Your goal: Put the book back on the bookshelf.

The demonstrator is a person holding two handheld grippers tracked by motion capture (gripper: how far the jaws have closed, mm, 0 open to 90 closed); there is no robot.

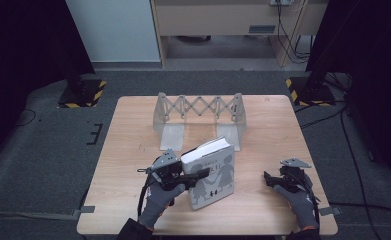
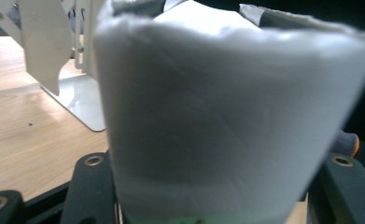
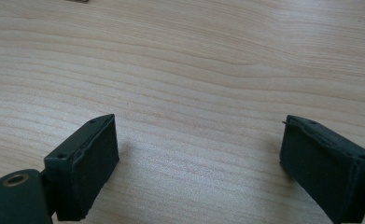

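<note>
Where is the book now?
In the high view, the book is at the table's centre, held by the left gripper, just before the white rack.

High view looks forward and down over the whole table (image 1: 133, 115); left gripper view sits close against the book (image 2: 227, 121), rack (image 2: 45, 42) at ten o'clock; right gripper view skims bare tabletop.

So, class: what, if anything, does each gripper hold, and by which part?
The left gripper holds the book across its thickness at the page edge, jaws on both covers. The right gripper holds nothing.
</note>
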